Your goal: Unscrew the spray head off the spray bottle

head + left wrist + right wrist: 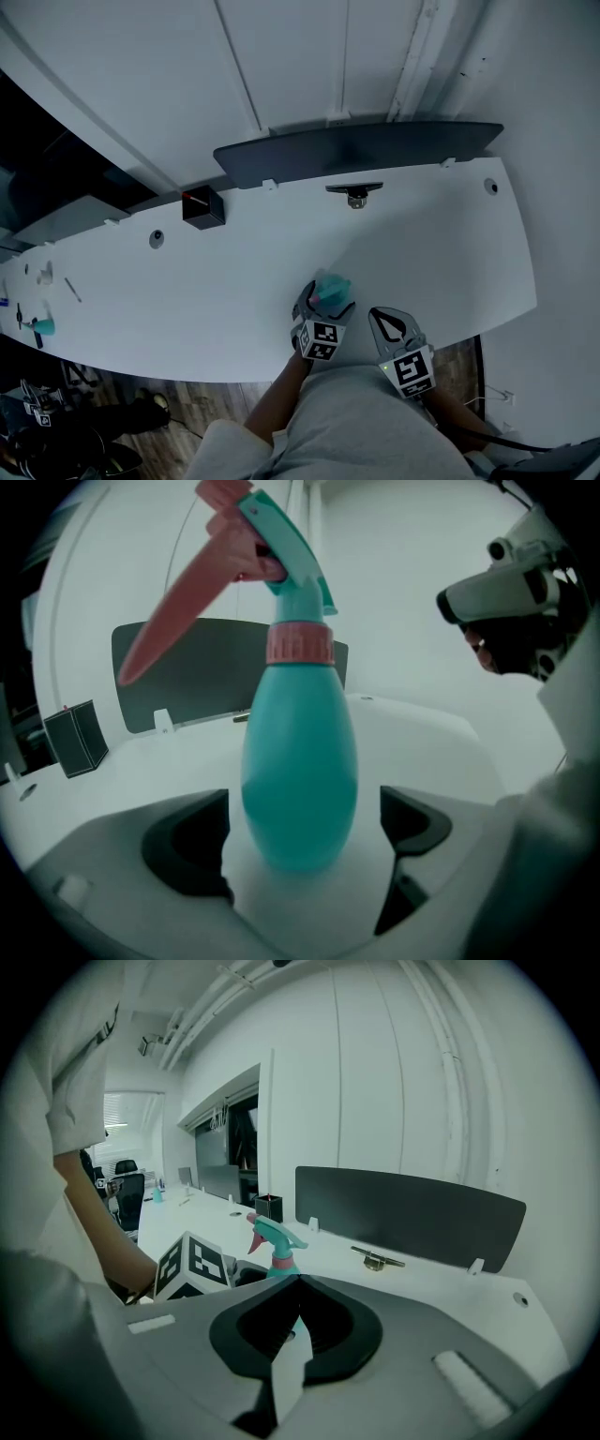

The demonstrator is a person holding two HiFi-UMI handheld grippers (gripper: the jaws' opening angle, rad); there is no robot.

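between wide left fingers [183, 841], spray bottle [300, 761] untouched; head view hides gap; right fingers [323, 1330] closed.

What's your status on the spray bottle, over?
Left tongs open around spray bottle, not gripping. Right tongs shut, empty. Spray head on. Nothing in the way.

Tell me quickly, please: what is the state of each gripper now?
Left gripper: open, jaws on both sides of the spray bottle, not pressing it.
Right gripper: closed, holding nothing.
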